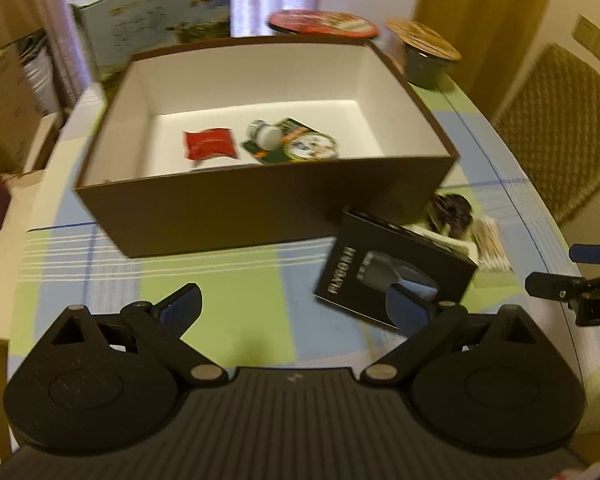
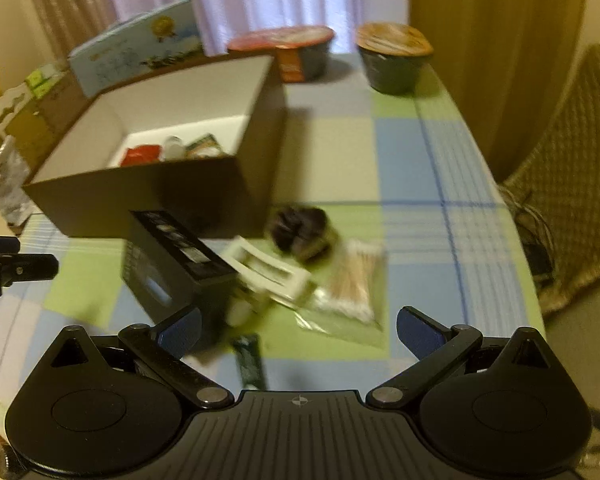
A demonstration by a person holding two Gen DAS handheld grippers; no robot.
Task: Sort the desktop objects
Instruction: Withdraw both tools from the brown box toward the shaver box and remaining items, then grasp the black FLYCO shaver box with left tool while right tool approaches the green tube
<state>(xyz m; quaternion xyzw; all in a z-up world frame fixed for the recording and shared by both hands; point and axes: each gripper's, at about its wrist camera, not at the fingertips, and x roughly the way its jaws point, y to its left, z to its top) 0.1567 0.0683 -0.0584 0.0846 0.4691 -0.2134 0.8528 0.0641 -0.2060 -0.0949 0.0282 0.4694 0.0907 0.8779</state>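
Both grippers hovered with jaws spread wide and empty above a worktop (image 2: 412, 160) covered in a blue, green and white checked cloth. The left gripper (image 1: 296, 306) faced an open brown cardboard box (image 1: 260, 208) with a white interior, which held a red packet (image 1: 210, 143), a small white bulb-like item (image 1: 266, 133) and a green printed pack (image 1: 306, 146). Just in front of the box's right corner, a black product box (image 2: 172, 264) stood tilted beside a white plastic frame (image 2: 268, 270), a dark round object (image 2: 300, 230) and a clear bag of cotton swabs (image 2: 352, 280), with the right gripper (image 2: 298, 330) above them. 2 lidded instant-noodle cups (image 2: 296, 54) stood behind the box.
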